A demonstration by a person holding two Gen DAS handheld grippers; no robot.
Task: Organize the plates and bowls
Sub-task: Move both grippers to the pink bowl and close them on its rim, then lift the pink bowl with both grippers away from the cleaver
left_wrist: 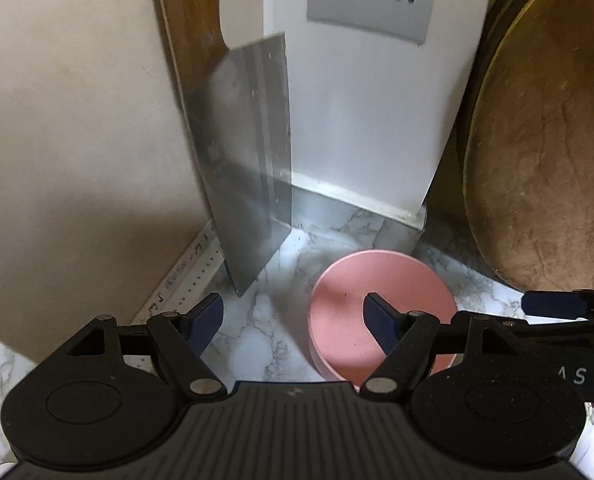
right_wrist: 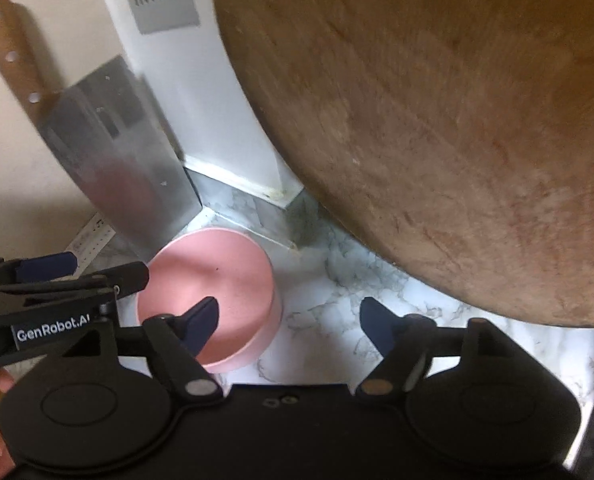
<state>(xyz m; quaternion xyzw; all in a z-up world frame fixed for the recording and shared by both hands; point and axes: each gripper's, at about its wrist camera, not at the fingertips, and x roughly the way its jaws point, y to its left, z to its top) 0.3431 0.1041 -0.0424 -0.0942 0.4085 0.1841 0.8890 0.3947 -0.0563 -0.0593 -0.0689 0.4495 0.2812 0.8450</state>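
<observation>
A pink bowl [left_wrist: 361, 300] sits upside down on the marble counter, near the back corner; it also shows in the right wrist view [right_wrist: 217, 268]. My left gripper [left_wrist: 293, 320] is open and empty, its right finger [left_wrist: 381, 324] over the bowl's flat base. My right gripper [right_wrist: 287, 326] is open and empty, its left finger [right_wrist: 201, 322] over the bowl. The two grippers hover side by side just above the bowl. The right gripper's fingertip [left_wrist: 553, 304] shows at the right edge of the left wrist view.
A steel cleaver [left_wrist: 241, 160] with a wooden handle leans against the beige wall at left. A white appliance [left_wrist: 369, 100] with a vent stands in the corner. A big round wooden chopping board [right_wrist: 437, 120] leans at right. The marble counter [right_wrist: 337, 280] lies between them.
</observation>
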